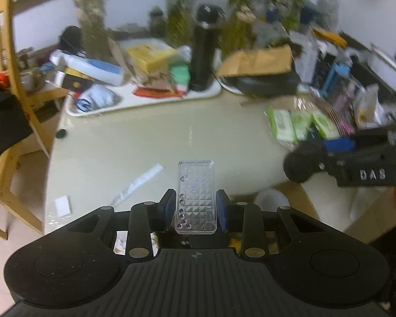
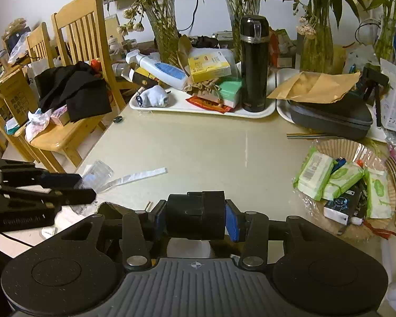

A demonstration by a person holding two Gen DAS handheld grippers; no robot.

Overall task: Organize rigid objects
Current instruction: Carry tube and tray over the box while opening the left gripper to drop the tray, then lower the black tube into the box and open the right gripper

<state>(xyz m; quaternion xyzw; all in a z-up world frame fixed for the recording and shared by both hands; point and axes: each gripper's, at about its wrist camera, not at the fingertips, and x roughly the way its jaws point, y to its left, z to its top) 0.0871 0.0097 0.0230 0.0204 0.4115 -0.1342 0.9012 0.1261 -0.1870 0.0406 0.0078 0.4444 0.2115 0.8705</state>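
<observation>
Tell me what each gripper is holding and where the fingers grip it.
The left gripper pinches a clear plastic case by its long side edges, at the near end. The right gripper clamps a black cylindrical object across its two ends.

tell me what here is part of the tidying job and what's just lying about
In the job:
- clear plastic case, in the left hand-held gripper
- black cylinder, in the right hand-held gripper

Lying about:
- black flask
- wipe packs
- white strip

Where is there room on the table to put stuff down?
The middle of the beige table is bare, between the white tray behind and the white paper strip in front. The right side is crowded by the basket of green wipe packs.
</observation>
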